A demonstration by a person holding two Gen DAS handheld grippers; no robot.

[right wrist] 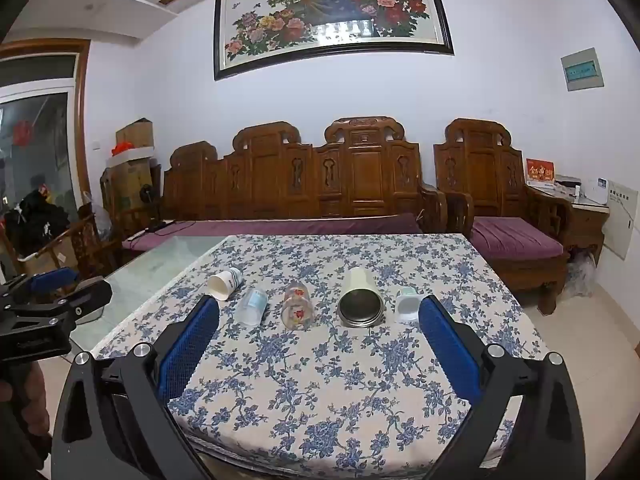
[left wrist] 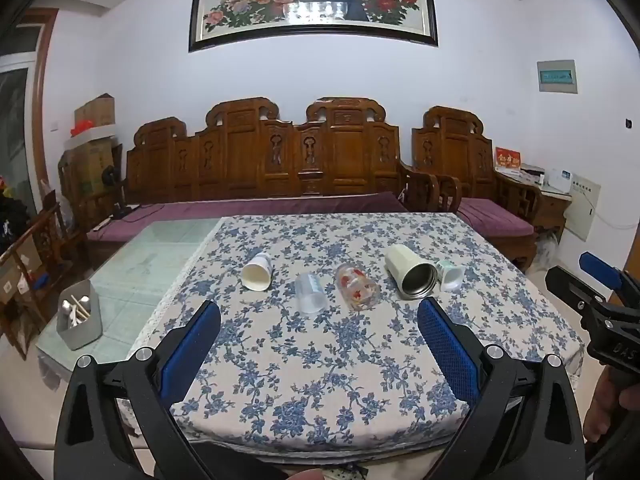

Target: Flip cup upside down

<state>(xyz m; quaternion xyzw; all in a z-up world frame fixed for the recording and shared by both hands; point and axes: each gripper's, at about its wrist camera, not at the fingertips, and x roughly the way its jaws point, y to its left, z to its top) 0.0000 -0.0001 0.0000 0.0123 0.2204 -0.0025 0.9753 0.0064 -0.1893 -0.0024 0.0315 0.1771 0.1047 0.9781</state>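
Observation:
Several cups lie on their sides in a row on the floral tablecloth: a white paper cup, a clear plastic cup, a glass with red flowers, a cream steel-lined tumbler and a small pale green cup. The same row shows in the right wrist view: paper cup, clear cup, flowered glass, tumbler, green cup. My left gripper is open and empty, short of the cups. My right gripper is open and empty, also short of them.
A grey holder with utensils stands on the bare glass tabletop at the left. A carved wooden sofa with purple cushions stands behind the table. The right gripper's body shows at the right edge of the left wrist view.

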